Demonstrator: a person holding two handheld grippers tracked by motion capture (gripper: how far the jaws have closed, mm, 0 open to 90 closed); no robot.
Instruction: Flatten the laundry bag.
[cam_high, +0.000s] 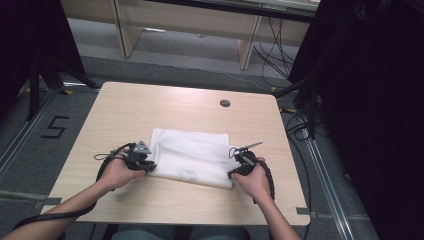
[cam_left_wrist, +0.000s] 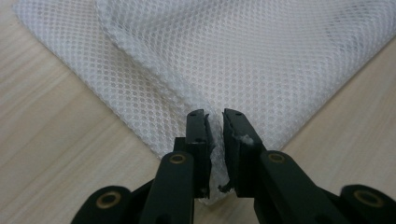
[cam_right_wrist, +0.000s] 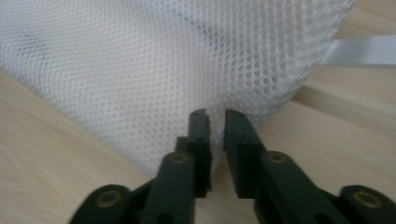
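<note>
A white mesh cloth (cam_high: 190, 157) lies folded on the wooden table (cam_high: 165, 105), near the front edge. My left gripper (cam_high: 149, 167) is at its left front corner. In the left gripper view the jaws (cam_left_wrist: 215, 116) pinch that corner of the mesh cloth (cam_left_wrist: 243, 56), and the fabric bunches between the pads. At the cloth's right front corner my right gripper (cam_high: 232, 172) does the same: in the right gripper view its jaws (cam_right_wrist: 215, 114) stand narrow, closed on the rounded edge of the mesh cloth (cam_right_wrist: 154, 60).
A round cable hole (cam_high: 225, 103) sits in the table's far half. A white strap (cam_right_wrist: 359, 51) lies on the wood beside the cloth in the right gripper view. Black stands and cables (cam_high: 300, 125) crowd the floor to the table's right.
</note>
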